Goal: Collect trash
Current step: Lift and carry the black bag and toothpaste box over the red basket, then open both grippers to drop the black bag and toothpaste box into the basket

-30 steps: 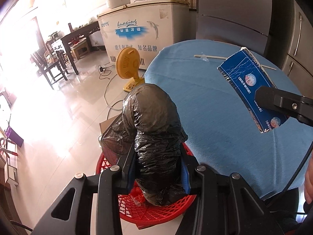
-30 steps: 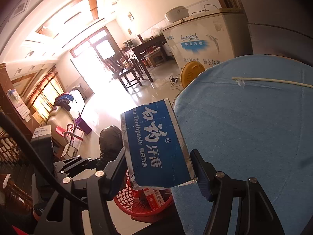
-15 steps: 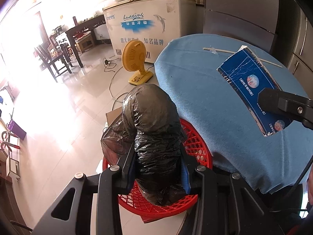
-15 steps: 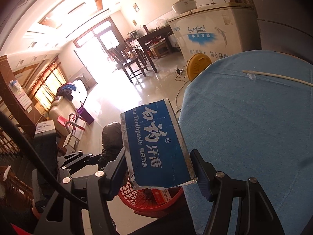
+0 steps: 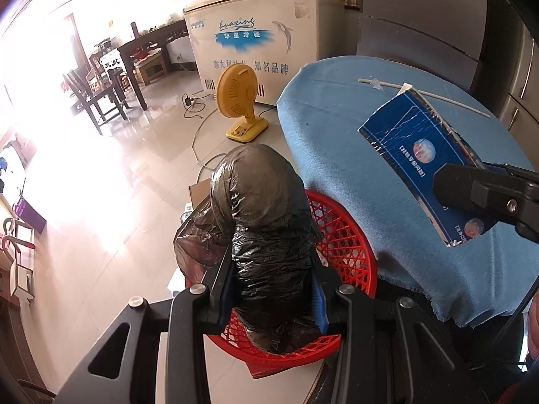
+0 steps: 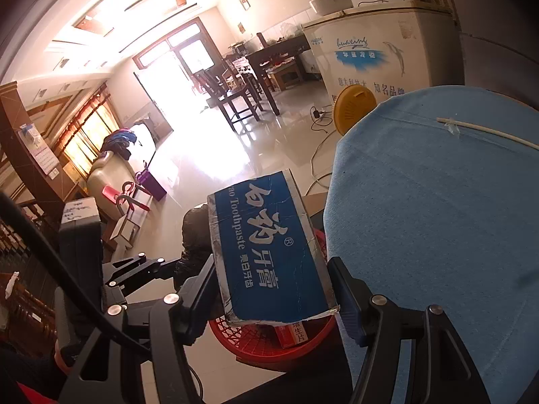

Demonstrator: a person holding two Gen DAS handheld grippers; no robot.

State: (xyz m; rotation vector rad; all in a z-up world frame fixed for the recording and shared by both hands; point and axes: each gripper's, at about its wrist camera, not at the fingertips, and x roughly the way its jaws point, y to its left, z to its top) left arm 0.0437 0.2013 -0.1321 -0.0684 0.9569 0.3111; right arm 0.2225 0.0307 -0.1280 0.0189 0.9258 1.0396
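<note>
The blue toothpaste box (image 6: 269,249) sat clamped between the two fingers of the right gripper (image 6: 273,289), its printed face turned up toward the camera and its far end sticking out past the fingertips. It hung in the air at the edge of the round table (image 6: 438,235), over the red mesh basket (image 6: 269,346) on the floor below. In the left wrist view the same box (image 5: 424,161) showed its back side, tilted above the blue tablecloth (image 5: 337,155), with one black finger (image 5: 471,192) of the right gripper pressed against it.

The left gripper (image 5: 273,289) was clenched on a black bin bag (image 5: 266,235), the crinkled plastic bunched tight between its blue-padded fingers. The bag rose up out of the red basket (image 5: 340,235), which stood on the tiled floor right against the hanging edge of the tablecloth. A red packet (image 6: 293,333) lay inside the basket, under the box.

A thin white stick (image 5: 424,94) lay on the far part of the table. Beyond the table stood a yellow fan (image 5: 239,101) on the floor, and behind it a white chest freezer (image 5: 262,40). A dark dining table with chairs (image 6: 249,77) stood further off in the bright room.
</note>
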